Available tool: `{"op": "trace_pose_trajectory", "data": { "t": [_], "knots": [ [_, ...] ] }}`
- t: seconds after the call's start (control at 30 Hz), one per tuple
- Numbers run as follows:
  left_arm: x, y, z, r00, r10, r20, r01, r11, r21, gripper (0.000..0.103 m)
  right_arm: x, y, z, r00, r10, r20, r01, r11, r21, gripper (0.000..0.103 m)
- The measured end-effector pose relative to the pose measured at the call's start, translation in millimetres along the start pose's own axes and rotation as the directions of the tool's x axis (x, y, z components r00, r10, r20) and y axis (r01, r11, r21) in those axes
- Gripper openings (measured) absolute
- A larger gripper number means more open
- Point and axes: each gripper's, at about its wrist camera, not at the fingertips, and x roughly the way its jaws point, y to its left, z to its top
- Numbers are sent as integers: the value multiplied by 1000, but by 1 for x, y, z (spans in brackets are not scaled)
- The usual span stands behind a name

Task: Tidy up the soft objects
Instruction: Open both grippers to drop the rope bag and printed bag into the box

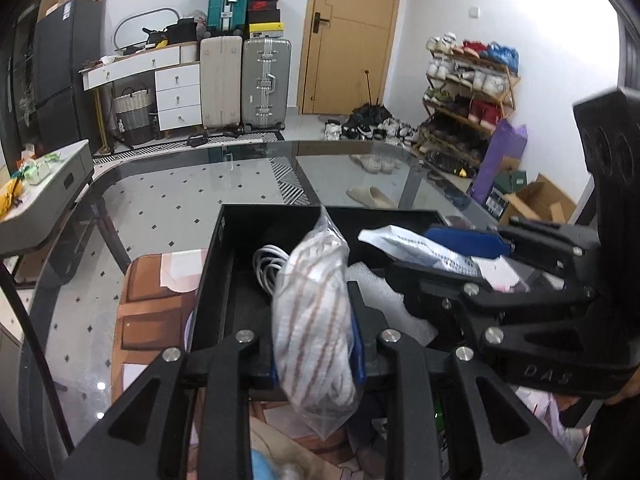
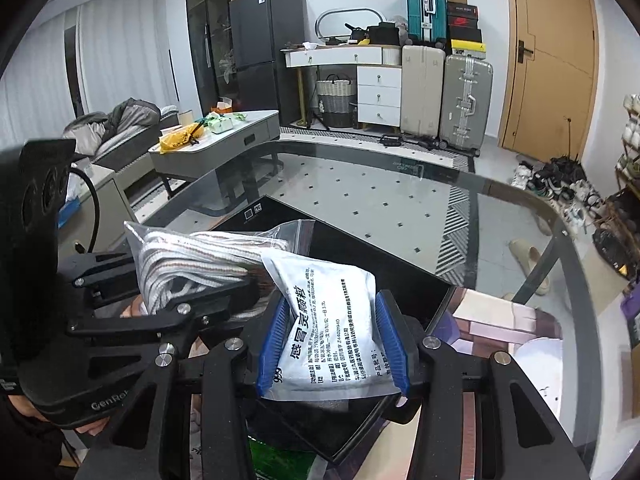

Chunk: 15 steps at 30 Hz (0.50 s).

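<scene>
A clear zip bag of white, brown-striped cord (image 1: 312, 300) stands upright between the blue pads of my left gripper (image 1: 316, 316), which is shut on it, at the near edge of a black open box (image 1: 224, 240). To its right, my right gripper (image 1: 416, 252) holds a white printed sachet (image 1: 404, 244) over the box. In the right wrist view the sachet (image 2: 332, 320) is clamped between the blue pads of the right gripper (image 2: 332, 328). The bag (image 2: 192, 256) and the left gripper (image 2: 172, 280) are at the left, over the box (image 2: 360, 248).
Inside the box lie a coiled white cable (image 1: 268, 264) and white foam (image 1: 384, 292). The box rests on a glass table (image 1: 180, 208), with a brown patterned mat (image 1: 152, 300) to its left. A green packet (image 2: 276, 460) lies below the right gripper. A grey coffee table (image 1: 52, 184) stands at far left.
</scene>
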Motion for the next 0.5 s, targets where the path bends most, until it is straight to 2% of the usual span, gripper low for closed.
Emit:
{"op": "trace_pose_trajectory", "data": {
  "t": [0.3,0.37,0.4,0.5],
  "knots": [
    [-16,1,-10,998,-44,-38,42,999,-31,26,-3,7,2,999,43,-16,-43,999,1,45],
    [-20,3,-13,998,-54,-34,52,998,-44,27,-5,8,2,999,52,-16,-52,999,-2,48],
    [-22,4,-13,998,-55,-27,53,998,-46,29,-7,9,2,999,52,-6,-52,999,0,54],
    [-30,10,-12,999,-52,8,53,998,-46,34,-19,10,2,998,53,38,-53,999,-6,59]
  ]
}}
